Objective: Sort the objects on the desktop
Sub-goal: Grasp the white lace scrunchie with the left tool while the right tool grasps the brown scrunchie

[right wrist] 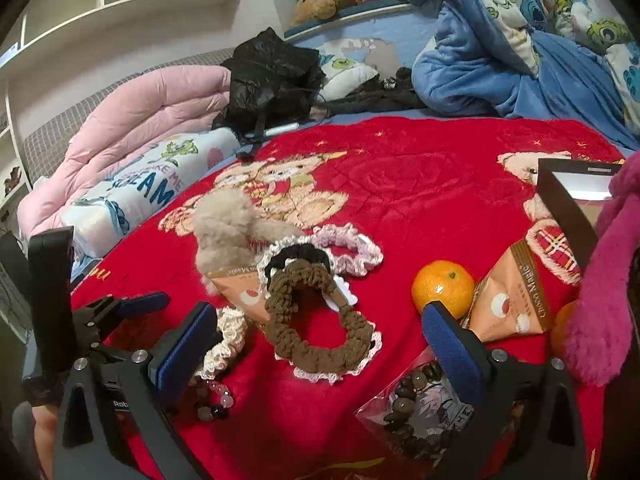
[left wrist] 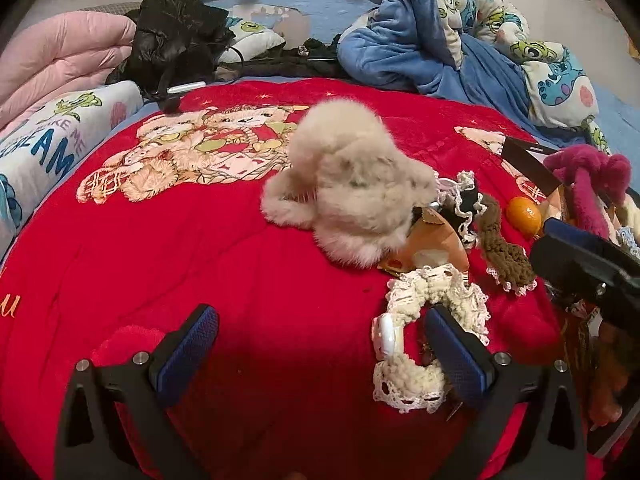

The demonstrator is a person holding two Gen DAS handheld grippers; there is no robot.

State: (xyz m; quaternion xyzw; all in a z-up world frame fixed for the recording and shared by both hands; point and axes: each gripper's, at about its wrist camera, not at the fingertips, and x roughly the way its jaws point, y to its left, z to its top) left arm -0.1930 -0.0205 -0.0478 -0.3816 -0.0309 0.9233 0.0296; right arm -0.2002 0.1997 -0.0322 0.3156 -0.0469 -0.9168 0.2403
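Observation:
In the left wrist view my left gripper (left wrist: 320, 344) is open over the red bear blanket (left wrist: 200, 260). Its right finger lies against a cream lace scrunchie (left wrist: 432, 316) with a white clip (left wrist: 386, 336). A beige fluffy piece (left wrist: 352, 184) sits just ahead. My right gripper (right wrist: 320, 340) is open too, and a brown scrunchie with white lace (right wrist: 320, 320) lies on the blanket between its fingers. Behind that are a black scrunchie (right wrist: 296, 260) and a pink-white one (right wrist: 352, 248). Close to the right finger is an orange (right wrist: 442, 288).
Snack packets (right wrist: 512, 300), a bag of dark beads (right wrist: 408, 412), a loose bead bracelet (right wrist: 216, 400) and a magenta plush (right wrist: 612, 280) crowd the right side. A pink quilt (right wrist: 140, 120), a black bag (right wrist: 272, 76) and blue bedding (right wrist: 500, 60) line the back.

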